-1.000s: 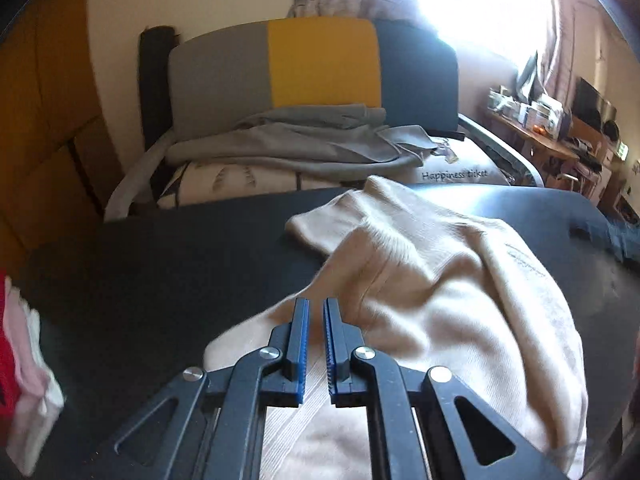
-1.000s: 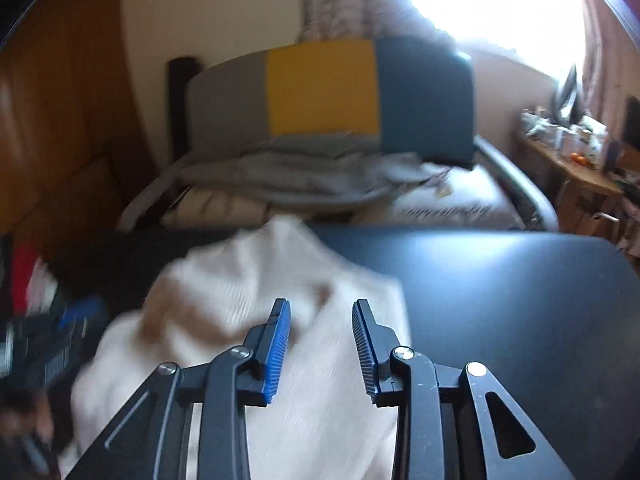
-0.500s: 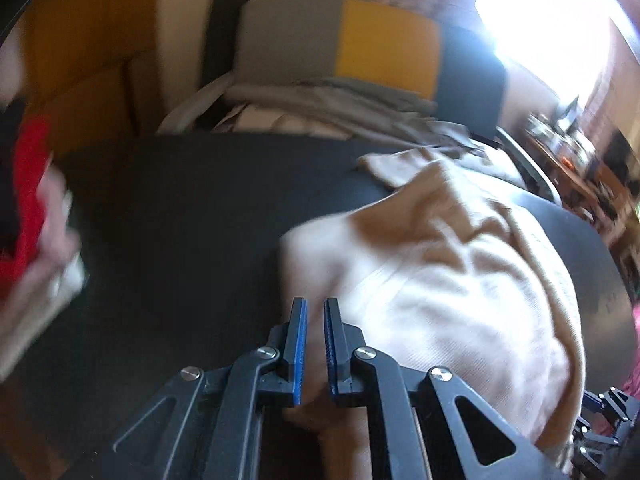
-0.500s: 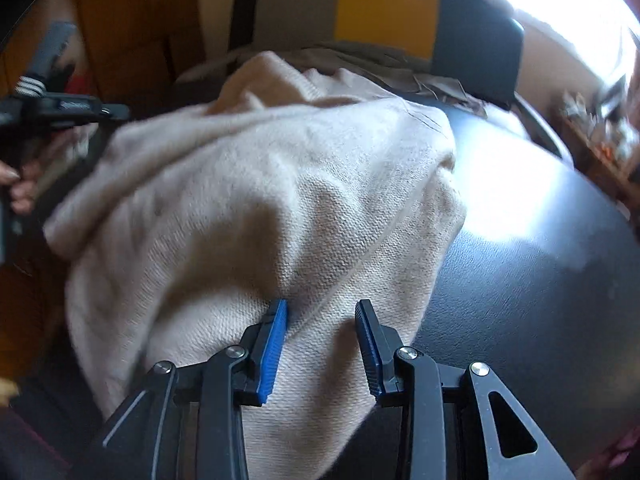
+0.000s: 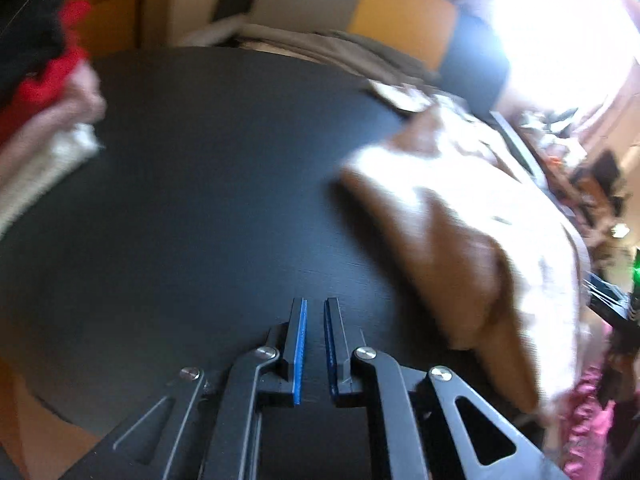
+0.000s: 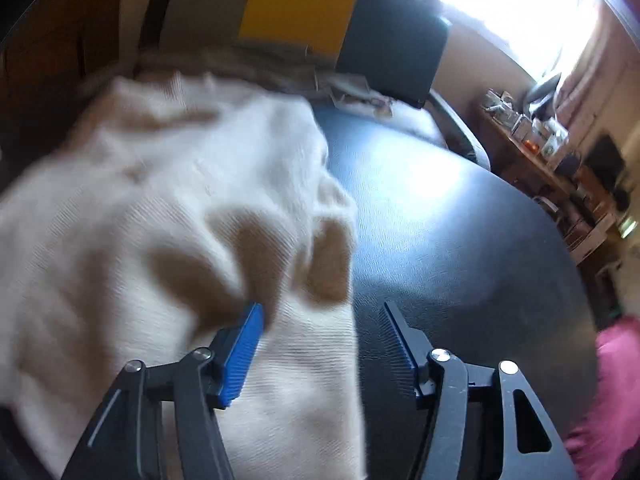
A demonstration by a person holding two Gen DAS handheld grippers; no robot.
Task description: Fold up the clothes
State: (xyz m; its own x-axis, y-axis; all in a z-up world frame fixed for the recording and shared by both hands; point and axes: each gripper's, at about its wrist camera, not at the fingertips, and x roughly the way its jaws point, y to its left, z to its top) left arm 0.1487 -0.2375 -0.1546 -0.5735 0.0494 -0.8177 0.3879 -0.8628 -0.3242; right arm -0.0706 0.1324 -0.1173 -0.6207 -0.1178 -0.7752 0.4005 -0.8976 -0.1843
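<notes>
My left gripper [image 5: 315, 312] has its two blue pads almost pressed together, with only a thin gap and nothing in it. Under it is the bare black table [image 5: 208, 208]. The cream sweater [image 5: 472, 216] is not between these pads. It lies off to the right of them, bunched up on the table, and does not touch them.

My right gripper [image 6: 322, 312] is spreading its pads apart. The edge of the cream sweater [image 6: 168, 216] lies in the gap. The left pad is against the cloth, and the right pad stands clear over the dark table [image 6: 460, 240]. So the pads are not pinching the sweater. Most of the sweater spreads out to the left and away from me in a soft, lumpy heap.

Farther off, on the left side of the table, is a pile of red and pale clothes [image 5: 44, 120]. Behind the table stands a chair [image 6: 304, 12] with grey, yellow and dark blue parts, with grey cloth on its seat. Far to the right is a bright window [image 6: 508, 0].
</notes>
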